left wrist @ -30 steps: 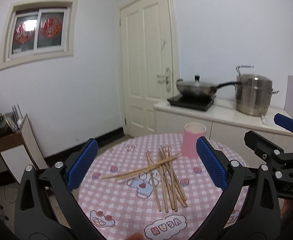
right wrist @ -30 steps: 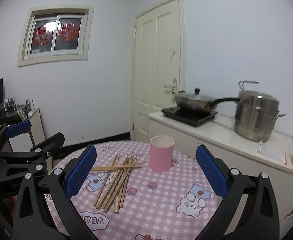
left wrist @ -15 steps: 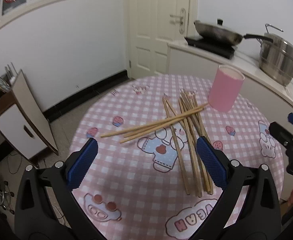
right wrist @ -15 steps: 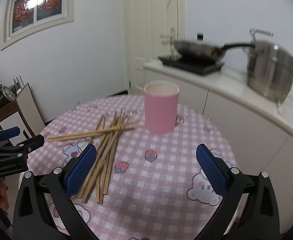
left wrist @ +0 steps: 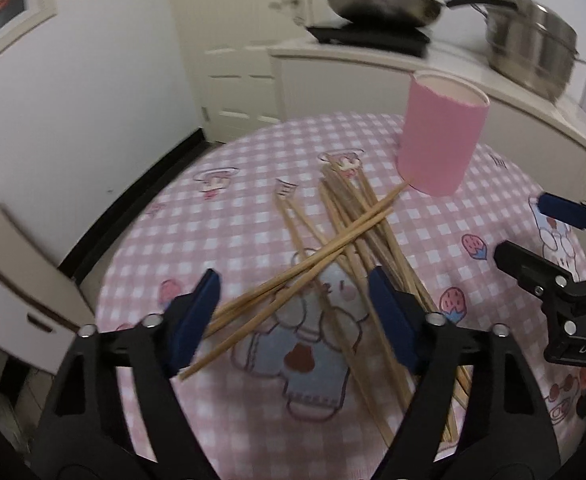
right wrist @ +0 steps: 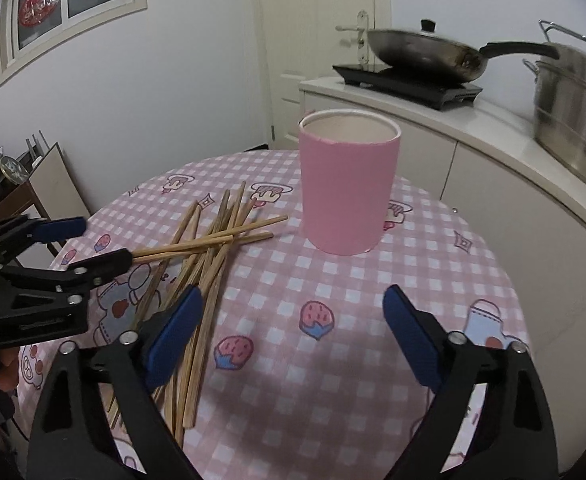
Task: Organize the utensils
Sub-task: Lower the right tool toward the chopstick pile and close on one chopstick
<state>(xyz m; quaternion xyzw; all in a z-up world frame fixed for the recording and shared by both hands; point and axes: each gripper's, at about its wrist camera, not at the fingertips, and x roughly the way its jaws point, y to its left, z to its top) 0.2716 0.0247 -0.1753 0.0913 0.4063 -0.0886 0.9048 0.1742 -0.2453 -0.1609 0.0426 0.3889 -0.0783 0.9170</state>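
Right wrist: pink checked tablecloth (right wrist: 433, 280), counter (right wrist: 505, 128) behind.

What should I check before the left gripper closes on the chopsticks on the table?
1. Left gripper open: ok.
2. Chopsticks between its fingers: ok, the crossed ones.
3. Single pair isolated: not ok, pile overlaps.
4. Pink cup upright, mouth unobstructed: ok.
5. Right gripper open, holding nothing: ok.
6. Fingers low enough to reach the tablecloth: cannot tell.
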